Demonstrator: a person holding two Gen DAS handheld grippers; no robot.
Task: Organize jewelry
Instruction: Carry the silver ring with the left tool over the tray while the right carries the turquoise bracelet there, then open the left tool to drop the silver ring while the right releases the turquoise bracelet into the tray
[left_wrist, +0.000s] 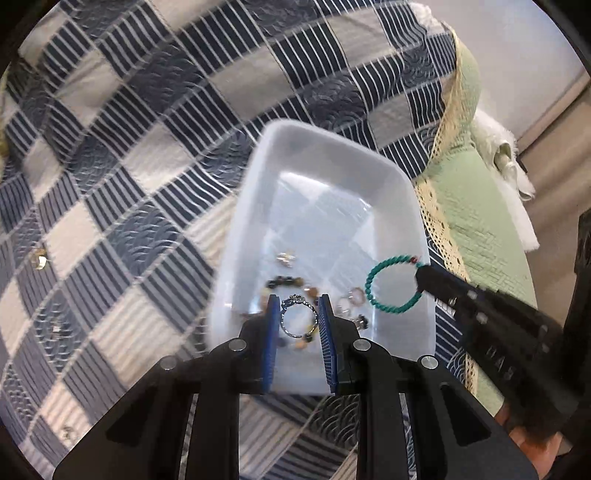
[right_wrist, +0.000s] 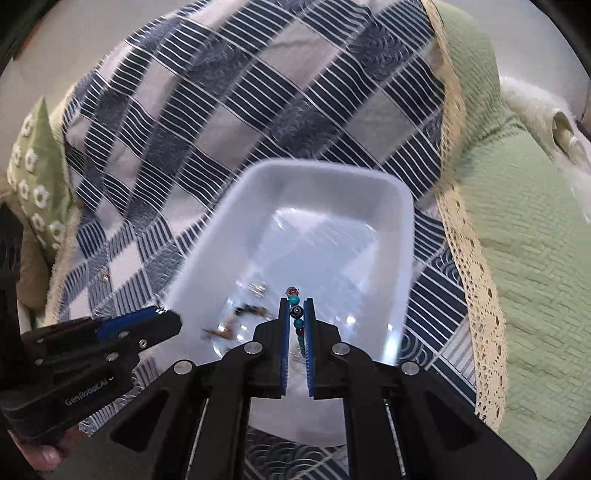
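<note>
Jewelry is held in both tools at this moment, each above the white plastic tray (left_wrist: 258, 206) that sits on the blue checked quilt (left_wrist: 155, 110). Left gripper (left_wrist: 298, 317) has its blue pads drawn close on a silver ring (left_wrist: 300, 315), so the jaws are only a little apart and the ring stands on edge between them; this is prob. so that it hangs free and can fall straight down when they part. Right gripper (right_wrist: 297, 325) is fully closed on a turquoise bead bracelet (right_wrist: 296, 314); from the left wrist view the bracelet (left_wrist: 391, 284) hangs as an open loop from the tip, over the tray's right wall. Below and in front of the left tool, on the tray floor, lie other pcs already: a dark bead string (left_wrist: 284, 283), some small rings (left_wrist: 351, 299) and a pale small piece (left_wrist: 285, 258), too blurred to name. The tray is w/o lid, so I think it is the collecting place. A few small items (left_wrist: 40, 258) are on the quilt far left of the left tool, well apart from the tray, so the work seems not finished. Next step is likely to open both tools over the tray; the light ring may bounce or stick to the pad.
</note>
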